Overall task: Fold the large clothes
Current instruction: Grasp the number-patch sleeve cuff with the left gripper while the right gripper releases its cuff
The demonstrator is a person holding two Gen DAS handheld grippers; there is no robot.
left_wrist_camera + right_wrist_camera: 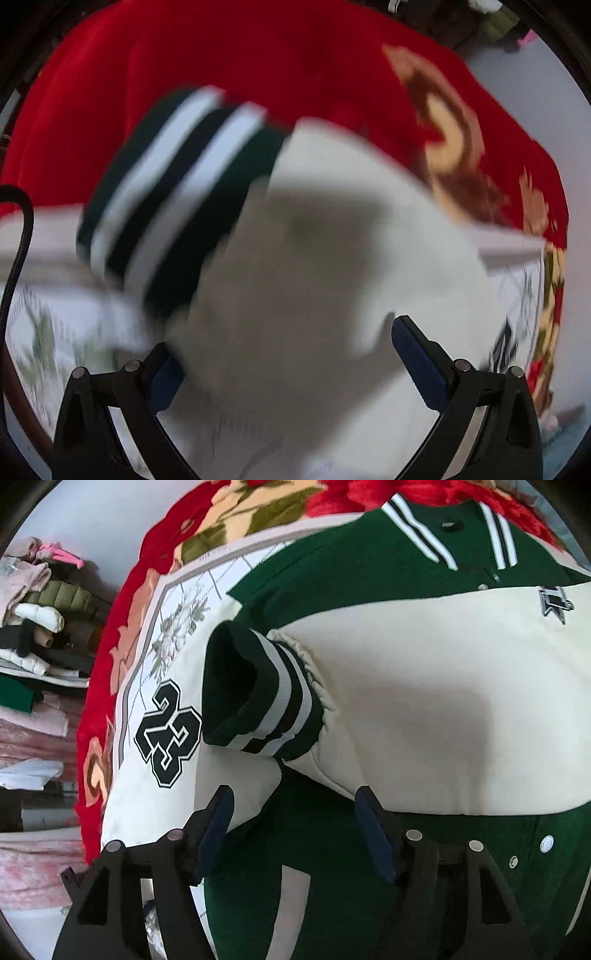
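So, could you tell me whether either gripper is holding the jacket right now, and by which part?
Neither holds it. The left gripper and right gripper are both open over the jacket's cream sleeves, jaws spread apart.

One green-and-cream jacket [424, 709] is seen; two striped cuffs [273, 698] are not countable, only one; one red blanket [110, 664]; two grippers, left [288, 362] and right [295, 827]; one clothes pile [40, 635] far left.
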